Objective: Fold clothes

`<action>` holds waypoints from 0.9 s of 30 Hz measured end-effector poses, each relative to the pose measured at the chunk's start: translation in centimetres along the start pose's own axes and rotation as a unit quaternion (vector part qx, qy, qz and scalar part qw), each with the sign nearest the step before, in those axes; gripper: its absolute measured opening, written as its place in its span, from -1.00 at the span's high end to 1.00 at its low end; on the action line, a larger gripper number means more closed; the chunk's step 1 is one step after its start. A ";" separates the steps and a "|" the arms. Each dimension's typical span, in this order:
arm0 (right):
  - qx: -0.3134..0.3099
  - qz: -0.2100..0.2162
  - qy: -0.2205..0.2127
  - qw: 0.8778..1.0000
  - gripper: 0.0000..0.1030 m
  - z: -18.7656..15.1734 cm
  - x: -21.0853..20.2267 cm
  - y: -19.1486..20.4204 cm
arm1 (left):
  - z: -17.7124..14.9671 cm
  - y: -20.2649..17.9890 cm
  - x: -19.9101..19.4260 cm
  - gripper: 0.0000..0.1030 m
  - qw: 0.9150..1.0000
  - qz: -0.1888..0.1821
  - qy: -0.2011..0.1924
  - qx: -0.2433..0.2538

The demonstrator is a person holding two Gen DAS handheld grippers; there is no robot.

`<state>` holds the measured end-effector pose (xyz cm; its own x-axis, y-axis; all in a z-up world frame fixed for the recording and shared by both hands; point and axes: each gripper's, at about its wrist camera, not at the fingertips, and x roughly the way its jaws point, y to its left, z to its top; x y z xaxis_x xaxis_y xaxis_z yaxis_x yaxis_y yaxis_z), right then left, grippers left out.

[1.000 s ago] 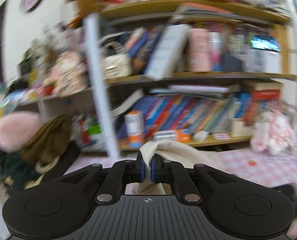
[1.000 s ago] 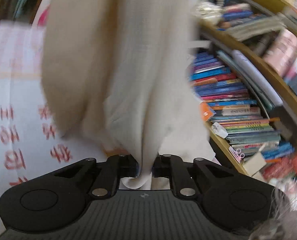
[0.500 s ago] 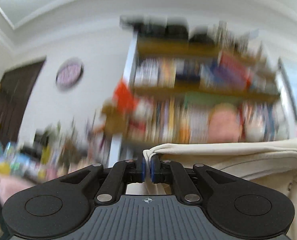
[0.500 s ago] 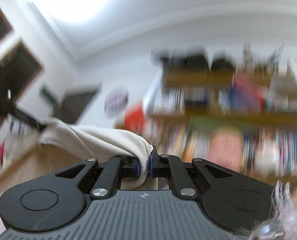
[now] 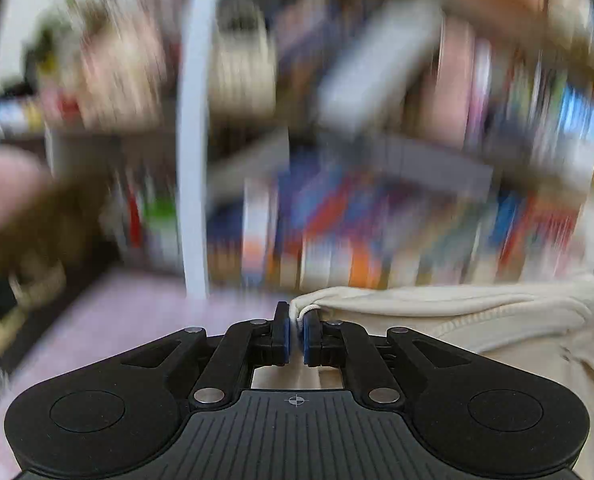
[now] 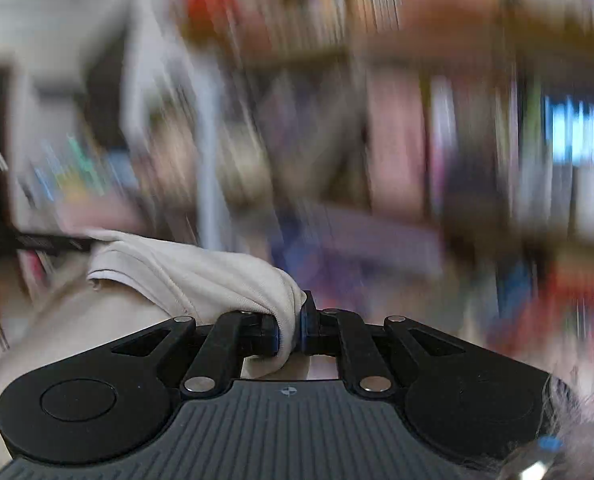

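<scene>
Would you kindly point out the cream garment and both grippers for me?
cream garment (image 5: 457,312): left wrist view, stretched top edge.
left gripper (image 5: 295,334): left wrist view, between the fingers' tips.
right gripper (image 6: 293,326): right wrist view, between the fingers' tips.

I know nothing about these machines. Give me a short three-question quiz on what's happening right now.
1. True or false: the left tongs are shut on the cream garment.
2. What do the right tongs grip? A) a book B) the cream garment C) nothing
3. Fill in: behind the garment stands a blurred ____ full of books.

Key: 1 true; 2 B; 3 bookshelf.
</scene>
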<state>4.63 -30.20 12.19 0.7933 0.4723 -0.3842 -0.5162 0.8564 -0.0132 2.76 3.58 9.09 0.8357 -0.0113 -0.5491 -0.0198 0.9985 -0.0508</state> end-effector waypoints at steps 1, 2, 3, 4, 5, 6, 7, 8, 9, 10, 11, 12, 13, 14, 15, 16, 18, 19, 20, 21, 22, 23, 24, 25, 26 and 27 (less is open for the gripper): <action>0.007 -0.016 0.045 0.999 0.84 -2.0 2.6 -0.4 | -1.2 -0.3 2.1 0.77 0.999 0.003 0.030 0.012; 0.020 -0.029 0.081 0.996 0.84 -4.1 4.5 -0.8 | -2.0 -0.4 3.6 0.77 0.998 0.008 0.052 0.017; 0.036 -0.041 0.115 0.992 0.84 -6.2 6.3 -1.2 | -2.7 -0.5 4.7 0.74 0.997 0.010 0.072 0.019; 0.043 -0.053 0.136 0.988 0.84 -7.4 7.6 -1.5 | -3.2 -0.3 5.8 0.65 0.995 0.013 0.093 0.019; 0.046 -0.066 0.150 0.985 0.84 -8.2 8.7 -1.7 | -3.4 -0.1 5.9 0.54 0.995 0.012 0.097 0.017; 0.049 -0.078 0.165 0.982 0.84 -9.0 9.9 -2.0 | -3.4 0.1 5.8 0.47 0.995 0.010 0.096 0.015; 0.048 -0.084 0.171 0.980 0.84 -9.2 10.4 -2.1 | -3.5 0.4 5.8 0.21 0.995 0.008 0.095 0.014; 0.044 -0.084 0.173 0.980 0.84 -9.0 10.9 -2.2 | -3.6 0.6 5.7 -0.10 0.995 0.005 0.095 0.012; 0.040 -0.083 0.176 0.980 0.84 -8.7 11.4 -2.4 | -3.6 0.9 5.3 -0.23 0.996 0.006 0.086 0.009; 0.036 -0.081 0.178 0.980 0.84 -8.4 12.0 -2.6 | -3.5 1.2 4.9 -0.36 0.997 0.008 0.076 0.006; 0.033 -0.081 0.178 0.980 0.84 -8.2 12.4 -2.7 | -3.5 1.5 4.5 -0.37 0.998 0.009 0.066 0.003; 0.031 -0.082 0.176 0.980 0.84 -8.0 12.8 -2.9 | -3.3 1.8 4.2 -0.37 0.998 0.008 0.062 0.002; 0.032 -0.085 0.173 0.981 0.84 -7.5 13.6 -3.2 | -3.4 1.6 3.9 -0.37 0.998 0.004 0.061 0.005; 0.034 -0.089 0.168 0.981 0.84 -6.8 14.6 -3.7 | -3.6 1.4 3.7 -0.37 0.998 -0.001 0.061 0.008; 0.036 -0.093 0.164 0.981 0.84 -6.1 15.6 -4.2 | -3.8 1.1 3.5 -0.37 0.998 -0.006 0.061 0.012; 0.038 -0.097 0.160 0.982 0.84 -5.5 16.6 -4.6 | -4.0 0.9 3.2 -0.37 0.998 -0.011 0.061 0.016; 0.027 -0.107 0.165 0.980 0.84 -4.9 18.4 -5.0 | -4.3 0.3 2.7 -0.37 0.998 -0.021 0.061 0.023; 0.019 -0.112 0.170 0.979 0.83 -4.7 19.2 -5.1 | -4.5 0.1 2.5 -0.38 0.997 -0.026 0.061 0.026; 0.012 -0.117 0.174 0.978 0.83 -4.5 20.1 -5.2 | -4.8 -0.4 2.5 -0.38 0.997 -0.031 0.065 0.033; 0.005 -0.122 0.178 0.977 0.83 -4.3 20.9 -5.4 | -5.2 -0.9 2.7 -0.38 0.996 -0.030 0.070 0.043; -0.002 -0.127 0.182 0.975 0.83 -4.1 21.8 -5.5 | -5.7 -1.5 2.9 -0.38 0.995 -0.029 0.076 0.054; -0.009 -0.132 0.186 0.974 0.82 -3.9 22.6 -5.6 | -6.2 -2.0 3.1 -0.38 0.994 -0.027 0.081 0.064; -0.017 -0.137 0.190 0.972 0.80 -3.7 23.5 -5.7 | -6.5 -2.3 3.3 -0.38 0.993 -0.019 0.084 0.077; -0.024 -0.142 0.194 0.970 0.77 -3.5 24.4 -5.9 | -6.9 -2.5 3.5 -0.38 0.992 -0.010 0.086 0.090; -0.033 -0.141 0.206 0.968 0.75 -3.8 24.8 -5.8 | -7.3 -2.6 3.6 -0.38 0.991 -0.001 0.088 0.103; -0.039 -0.140 0.212 0.966 0.68 -4.2 24.5 -5.6 | -7.6 -2.8 3.8 -0.38 0.989 0.008 0.090 0.116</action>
<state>25.59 -24.30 -1.04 0.7104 0.0813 -0.6991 -0.3352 0.9125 -0.2345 1.83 0.31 0.76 0.7241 0.0164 -0.6895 0.1115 0.9838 0.1404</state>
